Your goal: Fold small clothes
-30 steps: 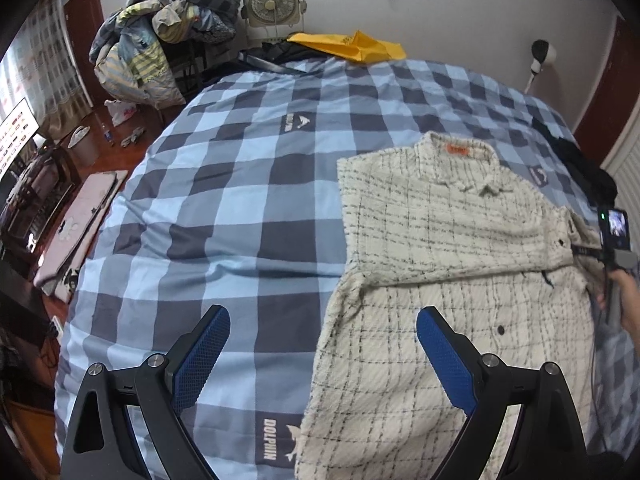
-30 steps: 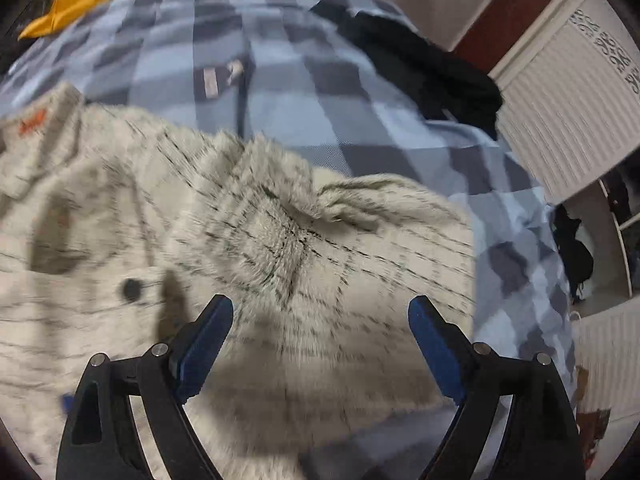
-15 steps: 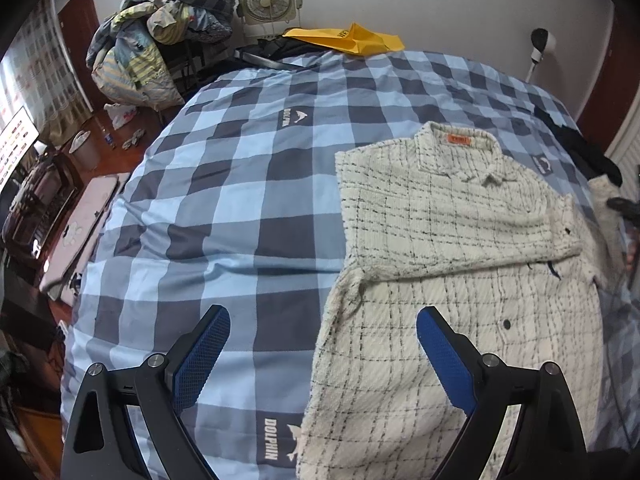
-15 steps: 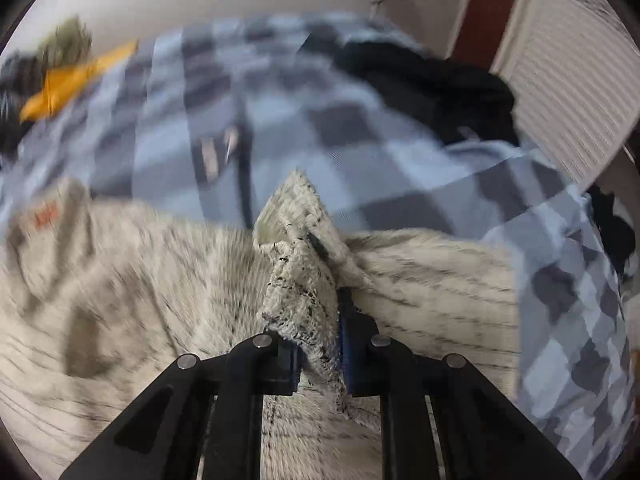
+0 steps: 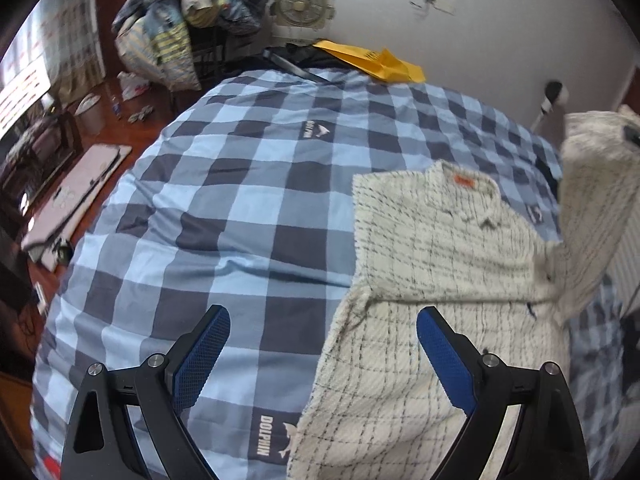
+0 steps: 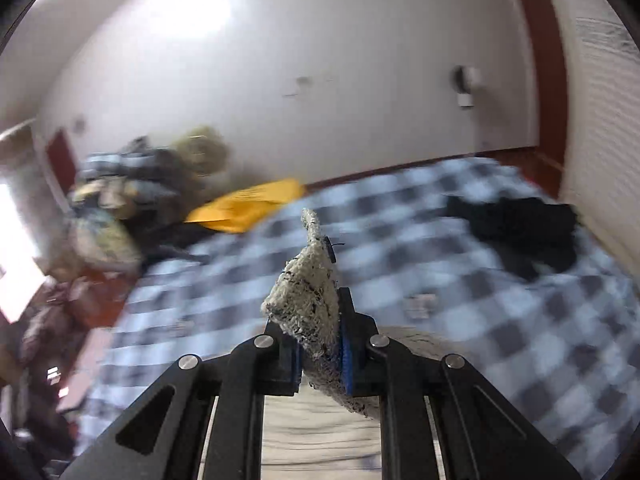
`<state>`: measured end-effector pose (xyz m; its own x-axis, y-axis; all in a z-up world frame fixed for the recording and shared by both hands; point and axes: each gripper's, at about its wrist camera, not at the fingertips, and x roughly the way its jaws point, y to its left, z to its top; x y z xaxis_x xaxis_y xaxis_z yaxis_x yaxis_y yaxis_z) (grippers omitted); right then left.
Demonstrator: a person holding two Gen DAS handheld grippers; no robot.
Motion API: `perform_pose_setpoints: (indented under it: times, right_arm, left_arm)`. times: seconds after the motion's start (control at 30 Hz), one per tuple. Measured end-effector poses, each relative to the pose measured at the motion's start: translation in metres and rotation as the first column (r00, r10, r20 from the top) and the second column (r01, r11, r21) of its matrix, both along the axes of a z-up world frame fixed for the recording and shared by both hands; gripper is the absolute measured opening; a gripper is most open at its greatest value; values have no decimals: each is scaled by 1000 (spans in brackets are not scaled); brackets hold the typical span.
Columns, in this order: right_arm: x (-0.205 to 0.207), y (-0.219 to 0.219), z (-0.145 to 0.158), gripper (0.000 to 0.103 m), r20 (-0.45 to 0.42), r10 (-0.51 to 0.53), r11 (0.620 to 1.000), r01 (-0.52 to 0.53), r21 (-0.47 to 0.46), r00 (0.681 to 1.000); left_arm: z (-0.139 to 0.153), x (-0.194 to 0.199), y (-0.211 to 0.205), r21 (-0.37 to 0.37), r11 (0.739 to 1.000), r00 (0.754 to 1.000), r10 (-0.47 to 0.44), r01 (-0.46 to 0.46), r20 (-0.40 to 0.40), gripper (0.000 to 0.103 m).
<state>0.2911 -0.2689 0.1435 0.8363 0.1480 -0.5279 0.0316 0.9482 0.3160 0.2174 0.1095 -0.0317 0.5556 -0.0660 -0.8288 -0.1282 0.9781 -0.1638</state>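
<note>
A cream shirt with thin black checks (image 5: 432,280) lies collar-away on the blue checked bedspread (image 5: 224,208), its left side folded in. Its right sleeve (image 5: 596,208) is lifted high at the right edge of the left wrist view. My right gripper (image 6: 320,356) is shut on the sleeve's cuff (image 6: 308,300) and holds it up above the bed. My left gripper (image 5: 320,356) is open and empty, hovering above the shirt's lower left edge.
A yellow cloth (image 5: 376,66) lies at the head of the bed. A dark garment (image 6: 524,232) sits on the bed's far right. A heap of clothes (image 5: 188,32) and a fan (image 5: 300,4) stand by the wall. Floor clutter (image 5: 72,196) lies left of the bed.
My right gripper closed on the shirt's right sleeve cuff and lifted it up off the bed. My left gripper stayed open, hovering in about the same place.
</note>
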Motion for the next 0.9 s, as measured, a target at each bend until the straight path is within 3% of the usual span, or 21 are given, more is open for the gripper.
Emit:
perform_pose_setpoints:
  times: [0.07,0.13,0.23,0.33,0.37,0.4,0.53,0.6,0.67,0.77,0.83,0.9]
  right_arm:
    - [5,50,-8,11,-22,76,996,-75,46,997]
    - [18,96,-38,18,-100,156,980,-142,137,983]
    - [41,151,-126,61,-312,254,916,-125,380,916]
    - [40,172,-192,61,-448,311,850,-35,526,838]
    - [34,177,-209,61,-491,325,844,-14,536,808]
    - [30,178,-210,61,-505,326,848,-11,530,799]
    - [18,130,-189,61,-498,240,922,-35,386,833]
    - [16,82,-173,62,-486,100,971,22,239,868]
    - [10,44,-168,76,-481,-46,996,79,49,876]
    - [8,-12,-178,81,-520,-250,964,158,-215,817]
    - [8,-47,-198,81,-554,-294,951,179,-252,779]
    - [10,-70,-224,81,-621,-282,958,185,-218,731]
  left_arm:
    - [-1,1,8,-20,1000,1000,20,-20,0,95]
    - [-2,2,12,-33,999,999,32,-32,1,95]
    - [-3,3,15,-37,998,999,44,-44,4,95]
    - [-2,3,13,-23,999,999,35,-35,11,95]
    - [-1,2,11,-17,999,999,31,-31,14,95]
    - [-1,1,10,-15,999,999,28,-28,16,95]
    - [2,0,6,-25,1000,1000,16,-16,21,95]
    - [1,0,3,-19,1000,1000,9,-9,18,95]
    - [0,1,-1,-3,1000,1000,5,-5,15,95]
    - [-3,2,-8,29,1000,1000,-2,2,8,95]
    - [-6,4,-14,55,998,1000,-10,9,1,95]
    - [-10,7,-20,86,996,1000,-16,17,-12,95]
